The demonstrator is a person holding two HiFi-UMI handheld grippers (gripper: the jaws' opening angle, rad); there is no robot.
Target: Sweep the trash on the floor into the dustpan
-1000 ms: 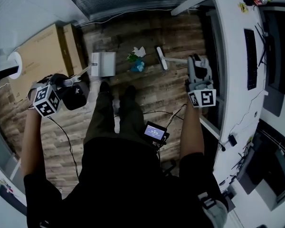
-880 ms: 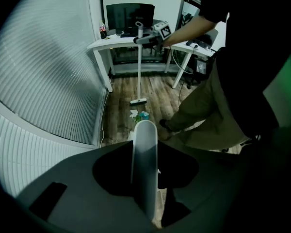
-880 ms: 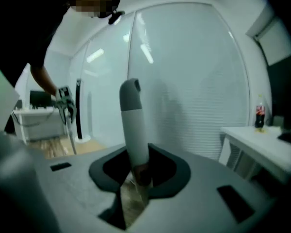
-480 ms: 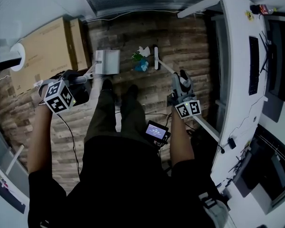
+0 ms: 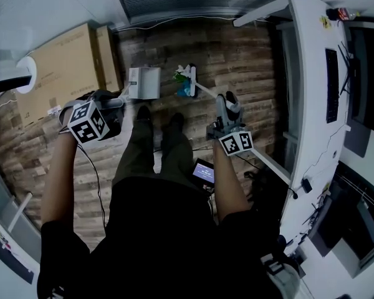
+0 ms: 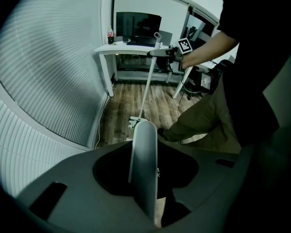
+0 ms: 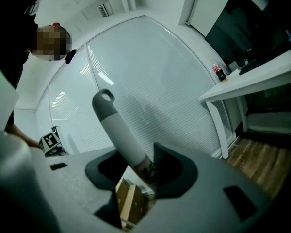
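Observation:
The white dustpan (image 5: 143,83) rests on the wood floor in the head view, its long handle (image 6: 144,164) clamped in my left gripper (image 5: 114,103), which is shut on it. A small pile of green, blue and white trash (image 5: 182,85) lies just right of the pan. The broom head (image 5: 191,73) stands against the trash's right side, and its thin stick runs back to my right gripper (image 5: 223,103). That gripper is shut on the broom's grey handle (image 7: 117,127). The left gripper view shows the broom (image 6: 146,84) upright beyond the pan handle.
Large cardboard boxes (image 5: 56,67) stand at the left beside the dustpan. A long white desk (image 5: 311,104) runs down the right side. The person's feet (image 5: 156,117) stand just behind pan and trash. A small screen (image 5: 204,173) hangs at the waist, and cables trail over the floor.
My right gripper has swung left and nearer the body, rolling as it went. The broom head has slid left up against the trash. The left gripper and dustpan have hardly moved.

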